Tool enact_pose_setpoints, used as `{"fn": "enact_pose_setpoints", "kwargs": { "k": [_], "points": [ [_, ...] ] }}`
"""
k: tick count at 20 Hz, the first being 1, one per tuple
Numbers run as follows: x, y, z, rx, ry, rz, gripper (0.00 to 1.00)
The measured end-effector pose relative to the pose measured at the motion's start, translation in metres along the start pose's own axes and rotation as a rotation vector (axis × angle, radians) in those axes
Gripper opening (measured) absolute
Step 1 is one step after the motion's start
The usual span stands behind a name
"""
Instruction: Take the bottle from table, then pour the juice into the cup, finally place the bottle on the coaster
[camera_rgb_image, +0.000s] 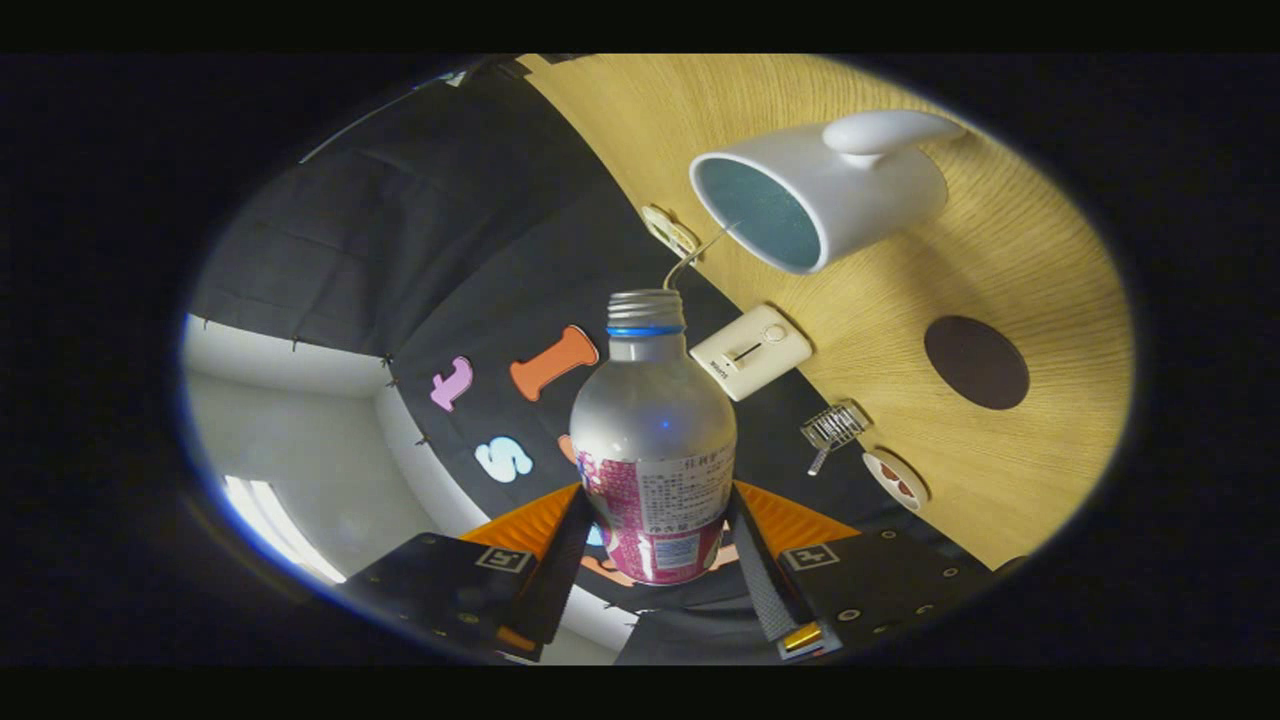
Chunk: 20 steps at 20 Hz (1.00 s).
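**Gripper view: mid-pour, bottle tipped toward the cup**

Gripper view shows your gripper closed on the bottle, one finger pressed to each side of the labelled lower body at the bottom centre of the frame. The whole scene is rolled over, so the table fills the upper right and the white cup sits there with its mouth facing the bottle's open neck. A thin stream arcs from the neck to the cup's rim, so I judge the pour to be under way.

To do it well, hold the tilt steady and keep the neck aimed at the middle of the cup's opening; the stream lands close to the near rim, so a small shift inward would give you more margin. Don't squeeze harder, as the thin metal-looking body may dent. Level off slowly to avoid a drip down the side.

The dark round coaster lies at centre right, well apart from the cup, ready for the last step.

As for writing: the bottle's label carries small print that is too fine to read. A white switch box just right of the neck has a tiny marking, also illegible.
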<state>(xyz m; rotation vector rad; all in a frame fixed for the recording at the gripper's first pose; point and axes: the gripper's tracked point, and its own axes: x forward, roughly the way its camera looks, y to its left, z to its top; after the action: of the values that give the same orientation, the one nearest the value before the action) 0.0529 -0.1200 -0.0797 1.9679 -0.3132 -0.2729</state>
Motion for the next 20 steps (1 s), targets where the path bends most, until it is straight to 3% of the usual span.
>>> {"fn": "enact_pose_setpoints", "kwargs": {
  "k": [20],
  "points": [
    [0.001, 0.006, 0.006, 0.089, -0.024, 0.009, 0.76]
  ]
}}
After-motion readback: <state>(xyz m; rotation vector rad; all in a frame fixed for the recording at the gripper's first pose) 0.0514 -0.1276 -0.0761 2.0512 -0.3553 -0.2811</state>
